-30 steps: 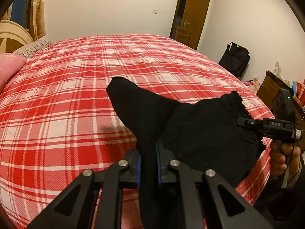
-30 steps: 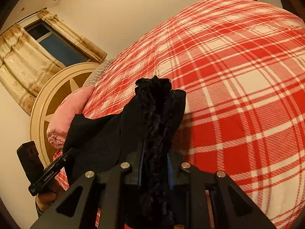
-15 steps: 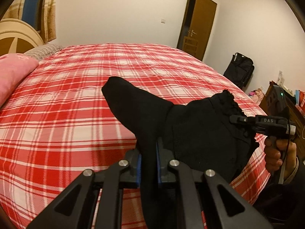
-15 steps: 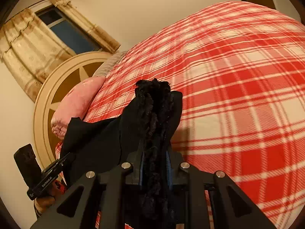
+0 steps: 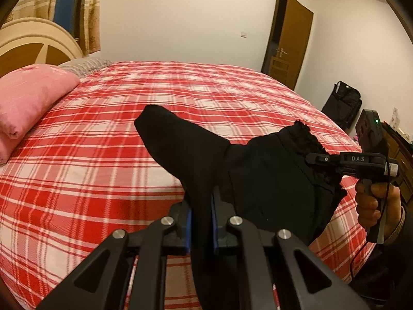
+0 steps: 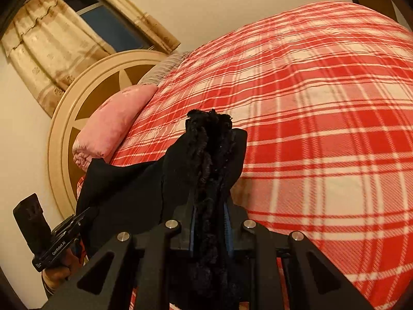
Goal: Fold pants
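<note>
Black fabric, item one: pants (image 5: 271, 180), held clear above the near edge of the bed, slung between two hand-held tools. Left gripper (image 5: 201, 222): jaws clenched on a smooth end of the cloth, probably a leg hem; a flap of that end stands up and forward past the blue pads (image 5: 188, 228). Right gripper (image 6: 210, 230): jaws clamped on a bunched, ruffled edge, likely the gathered waistband (image 6: 206, 139), which pokes up beyond the fingertips.

Orientation: long axis runs roughly side to side between the two tools, parallel to the near bed edge; the middle sags slightly. Ruffled end toward the person's right, smooth end toward the left.

Progress, as judged: early or mid-task. The garment looks already doubled on itself, though the layers cannot be counted. It is not yet laid down; placing, flattening and any final fold appear to remain.

Beyond: red-and-white plaid bedspread (image 5: 129, 118), bare of other clothing. Further: pink pillow (image 5: 31, 95), round cream headboard (image 6: 85, 95), curtained window (image 6: 103, 20). Far wall: brown door (image 5: 289, 41), black bag (image 5: 340, 103).
</note>
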